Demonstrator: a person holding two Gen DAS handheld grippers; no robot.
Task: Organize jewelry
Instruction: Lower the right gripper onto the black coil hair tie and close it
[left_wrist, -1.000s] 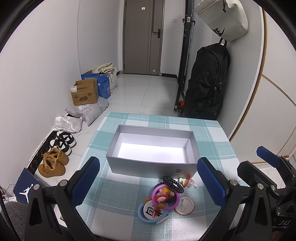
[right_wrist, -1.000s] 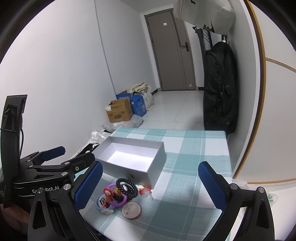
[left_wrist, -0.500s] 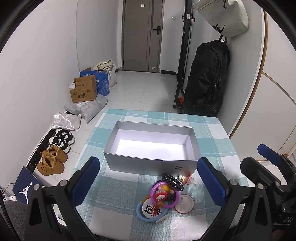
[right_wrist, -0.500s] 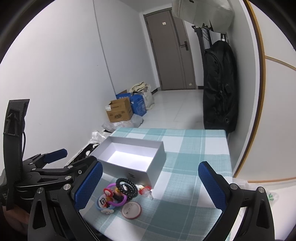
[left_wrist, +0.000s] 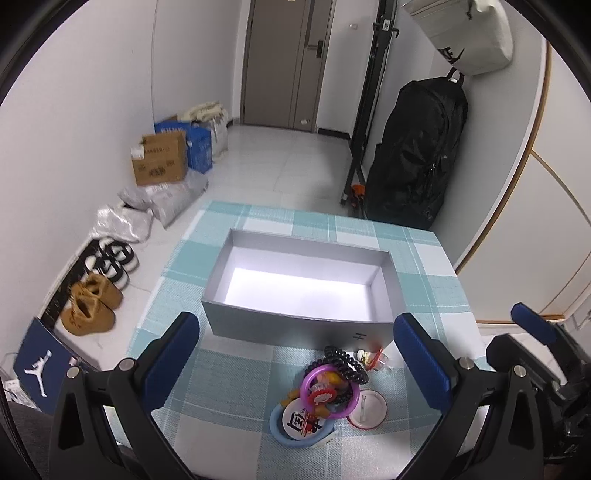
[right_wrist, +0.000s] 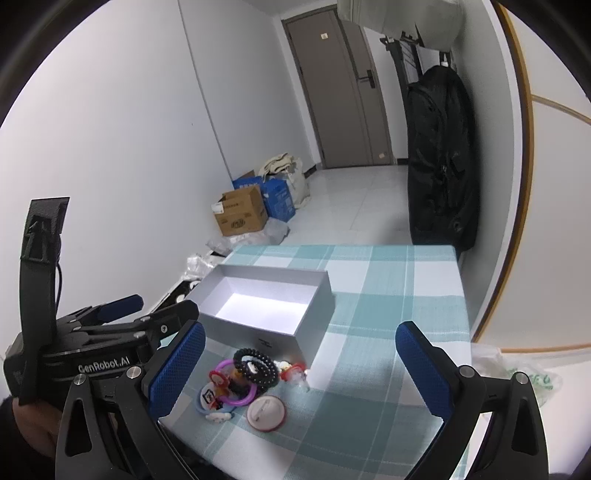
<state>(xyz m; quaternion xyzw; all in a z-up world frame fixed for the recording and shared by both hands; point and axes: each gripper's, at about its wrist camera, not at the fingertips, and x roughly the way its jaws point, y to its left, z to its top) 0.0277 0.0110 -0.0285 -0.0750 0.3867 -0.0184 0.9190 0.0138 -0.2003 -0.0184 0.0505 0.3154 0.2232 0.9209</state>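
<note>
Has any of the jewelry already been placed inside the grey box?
No, the box shows only its bare white floor, and the jewelry lies piled on the tablecloth in front of it.

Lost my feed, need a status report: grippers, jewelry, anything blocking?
Left gripper and right gripper open, holding nothing. Jewelry pile on the tablecloth in front of the gray box. Nothing in the box, nothing blocking.

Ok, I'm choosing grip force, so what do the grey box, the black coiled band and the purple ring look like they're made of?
Grey box: probably rigid cardboard, matte grey outside, white inside; thin straight walls and sharp corners.
Black coiled band: likely glossy, springy plastic; spiral ridges catch the light.
Purple ring: seemingly smooth translucent plastic; things beneath show through faintly.
Both grippers, left and right, are open and empty.
</note>
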